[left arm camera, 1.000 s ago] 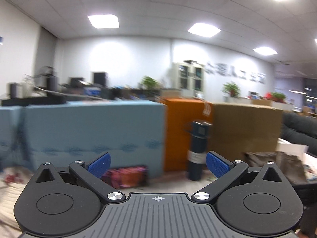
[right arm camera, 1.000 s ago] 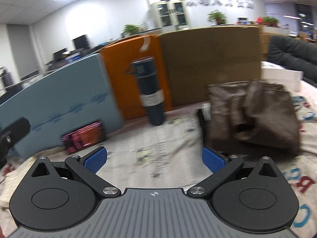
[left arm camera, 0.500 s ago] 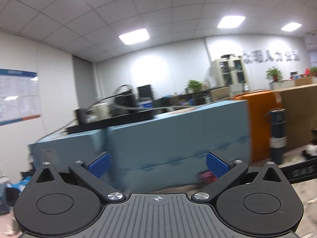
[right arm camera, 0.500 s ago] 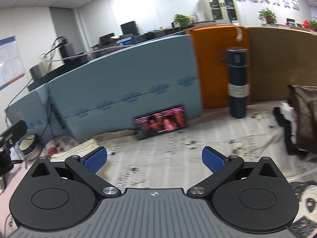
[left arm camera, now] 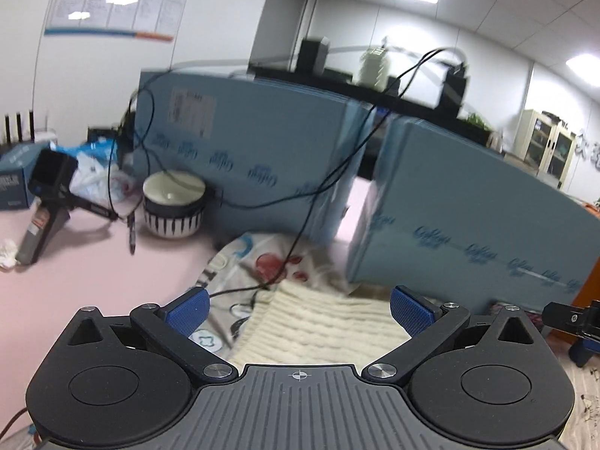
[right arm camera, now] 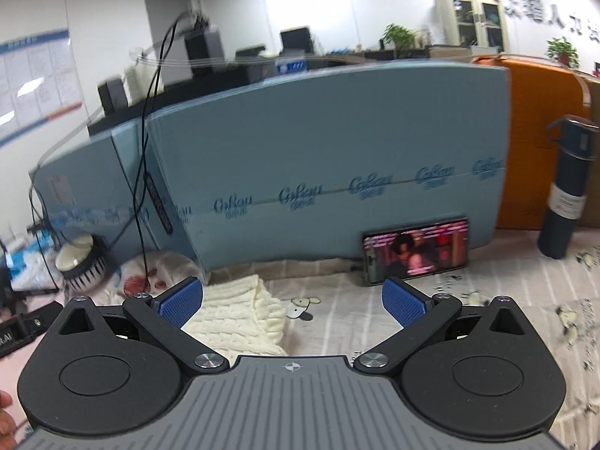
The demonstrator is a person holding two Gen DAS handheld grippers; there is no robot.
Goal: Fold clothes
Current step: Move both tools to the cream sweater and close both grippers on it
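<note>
Left tongs (left arm camera: 298, 309): released, blue pads spread wide, nothing between them; held above a cream cable-knit sweater (left arm camera: 318, 330).

Right tongs (right arm camera: 292, 300): released, empty, pads wide apart.

Cream cable-knit sweater (right arm camera: 240, 311): lies crumpled on the printed cloth (right arm camera: 468, 281) covering the worktop, in front of the blue foam boards (right arm camera: 337, 172), left of the phone (right arm camera: 416, 257).

Phone: propped against the boards, screen lit.

Dark flask (right arm camera: 566, 191): upright, far right.

Striped bowl (left arm camera: 174, 204): on the pink worktop (left arm camera: 93, 270), a black cable (left arm camera: 326, 183) trailing beside it.
</note>
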